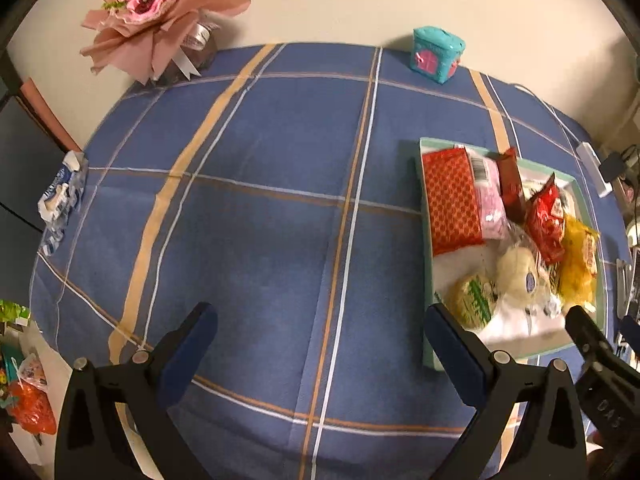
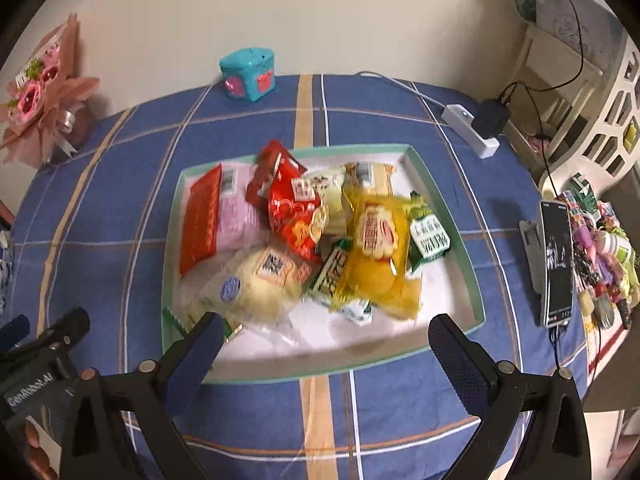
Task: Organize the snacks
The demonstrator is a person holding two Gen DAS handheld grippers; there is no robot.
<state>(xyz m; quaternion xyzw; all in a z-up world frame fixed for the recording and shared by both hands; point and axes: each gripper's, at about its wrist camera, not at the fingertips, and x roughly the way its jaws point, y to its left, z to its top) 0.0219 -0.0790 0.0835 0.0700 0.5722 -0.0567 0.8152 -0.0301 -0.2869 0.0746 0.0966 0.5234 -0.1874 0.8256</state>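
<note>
Both grippers spread wide, nothing between the fingers. Left gripper (image 1: 320, 344) hovers over bare tablecloth (image 1: 256, 216), beside the tray's (image 1: 427, 240) left wall; its right finger (image 1: 456, 352) overlaps the tray's near-left corner in the left wrist view, contact can't be told. Right gripper (image 2: 326, 354) hovers over the tray's (image 2: 460, 248) near edge, fingers straddling it, left finger (image 2: 196, 356) in front of the near-left corner.

Snacks all lie piled in the tray, which sits on the table's right half, mid-depth. Along the tray's left wall: flat red pack (image 2: 200, 220), pink pack (image 2: 240, 220) just beside it, partly under. Tray centre: red bag (image 2: 296, 208) tilted on top of others. Right of centre: yellow bag (image 2: 376, 248), a green-white pack (image 2: 430, 236) at its right edge, another green-white pack (image 2: 332, 276) tucked under its left side. Near-left of tray: pale bun (image 2: 252, 284) in clear wrap with a blue sticker, touching the left finger's outline in the right wrist view. Pale packs (image 2: 372, 176) at the far side, partly buried. Near-right corner of tray shows bare white floor.

Off-task: teal box (image 2: 250, 74) at the table's far edge, bouquet (image 1: 160, 12) at the far-left corner, power strip (image 2: 472, 130) with a black plug near the far-right corner, phone (image 2: 556, 264) on a stand at the right edge, blue-white pack (image 1: 62, 196) hanging at the left edge. Frames slightly blurred; label text unreadable.
</note>
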